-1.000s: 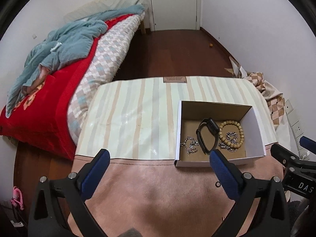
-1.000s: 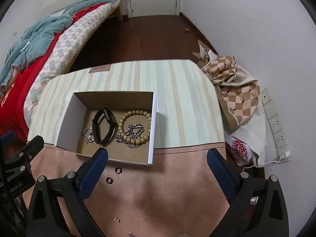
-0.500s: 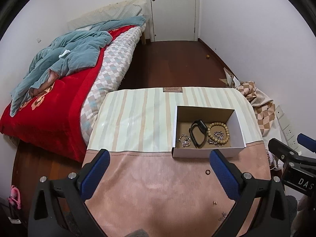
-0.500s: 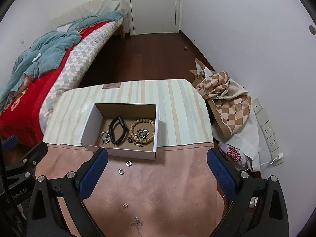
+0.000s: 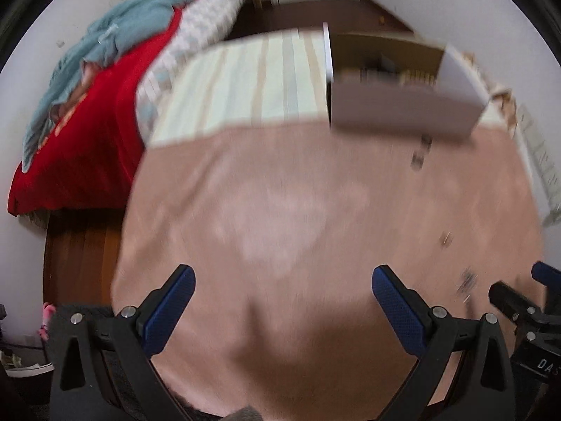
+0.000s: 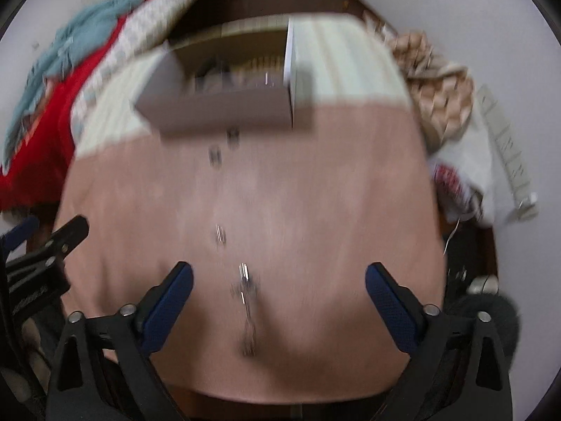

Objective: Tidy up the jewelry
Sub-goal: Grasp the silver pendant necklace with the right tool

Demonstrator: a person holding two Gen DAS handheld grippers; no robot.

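Both views are motion-blurred. A cardboard box [image 5: 403, 112] with jewelry inside stands at the far side of the table; it also shows in the right wrist view [image 6: 224, 105]. Small loose pieces lie on the pink cloth: rings [image 6: 214, 156] near the box, a small stud [image 6: 220, 235], and a silver chain piece [image 6: 247, 287] between my right fingers. In the left wrist view the rings [image 5: 419, 156] and small pieces [image 5: 466, 280] lie to the right. My left gripper [image 5: 282, 301] is open and empty above the cloth. My right gripper [image 6: 278, 298] is open and empty, low over the chain piece.
The table has a pink cloth [image 5: 280, 210] in front and a striped cloth [image 5: 245, 84] behind. A bed with a red blanket [image 5: 80, 112] stands at the left. Checked fabric and bags [image 6: 445, 98] lie on the floor at the right by the wall.
Both grippers have pulled back from the box and dropped lower over the pink cloth. The box now sits far off, and the loose pieces near the right gripper have come into view.
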